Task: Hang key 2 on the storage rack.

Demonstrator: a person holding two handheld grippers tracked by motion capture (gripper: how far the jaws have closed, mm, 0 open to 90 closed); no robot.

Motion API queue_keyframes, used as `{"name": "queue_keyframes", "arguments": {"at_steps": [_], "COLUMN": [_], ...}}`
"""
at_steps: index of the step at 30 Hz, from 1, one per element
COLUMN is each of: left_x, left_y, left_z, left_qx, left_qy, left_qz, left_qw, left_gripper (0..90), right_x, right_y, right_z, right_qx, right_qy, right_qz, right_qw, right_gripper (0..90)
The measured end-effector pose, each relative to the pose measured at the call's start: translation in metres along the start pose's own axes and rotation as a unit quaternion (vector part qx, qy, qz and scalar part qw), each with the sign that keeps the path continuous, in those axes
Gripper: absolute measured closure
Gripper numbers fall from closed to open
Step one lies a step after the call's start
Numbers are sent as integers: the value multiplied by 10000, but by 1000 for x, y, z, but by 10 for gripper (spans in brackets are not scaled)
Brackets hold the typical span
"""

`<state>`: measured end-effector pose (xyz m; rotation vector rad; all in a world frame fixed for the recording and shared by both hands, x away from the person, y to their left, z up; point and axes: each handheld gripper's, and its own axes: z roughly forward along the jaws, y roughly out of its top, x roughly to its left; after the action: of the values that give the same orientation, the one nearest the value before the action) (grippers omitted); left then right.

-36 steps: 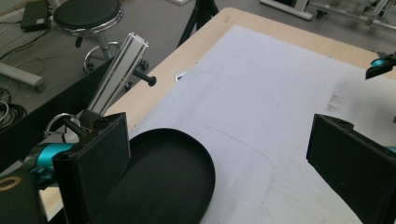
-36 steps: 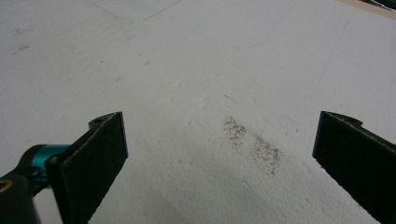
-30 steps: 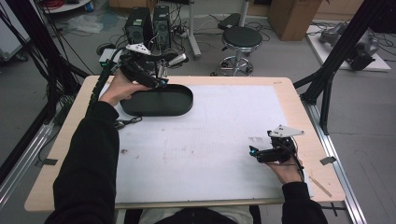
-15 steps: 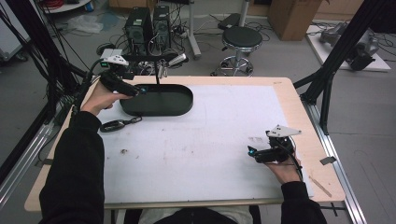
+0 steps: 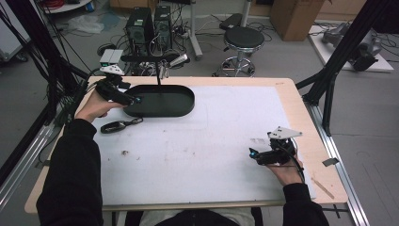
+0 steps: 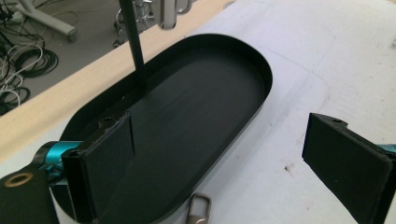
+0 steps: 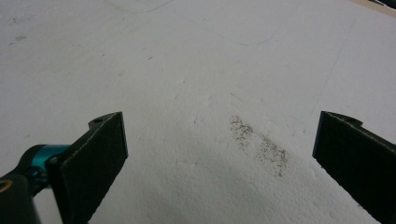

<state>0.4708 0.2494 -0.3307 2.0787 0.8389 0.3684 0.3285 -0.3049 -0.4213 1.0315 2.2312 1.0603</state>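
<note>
1. We hold the left gripper (image 5: pixel 123 96) at the left end of the black oval tray (image 5: pixel 186 104), jaws released and grasping nothing.
2. The tray sits at the far left of the table (image 5: pixel 291 101), its long axis running left to right. In the left gripper view one jaw hangs over the tray (image 6: pixel 219 93) floor, the other over the white mat outside its near wall.
3. The key fob (image 5: pixel 113 126) lies on the mat just beside the tray's near left corner, below the left gripper, long axis roughly parallel to the tray.
4. The right gripper (image 5: pixel 256 154) rests well apart at the near right, jaws spread and empty.
5. We judge the left gripper nearer to both things.
</note>
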Motion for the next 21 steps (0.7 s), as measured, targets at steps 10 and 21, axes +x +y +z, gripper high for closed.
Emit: {"name": "queue_keyframes", "arguments": {"at_steps": [10, 21], "left_x": [13, 22], "left_y": [-25, -45], "left_z": [4, 12], "left_qx": [130, 322], "left_qy": [158, 239], "left_qz": [-326, -519], "left_qw": [9993, 9978], "left_gripper": [96, 100], "right_x": [0, -1], "right_y": [-1, -2], "right_z": [1, 2], "right_qx": [13, 59], "right_qy": [15, 6], "right_qz": [1, 36], "right_qw": [10000, 10000], "right_gripper": [22, 22]}}
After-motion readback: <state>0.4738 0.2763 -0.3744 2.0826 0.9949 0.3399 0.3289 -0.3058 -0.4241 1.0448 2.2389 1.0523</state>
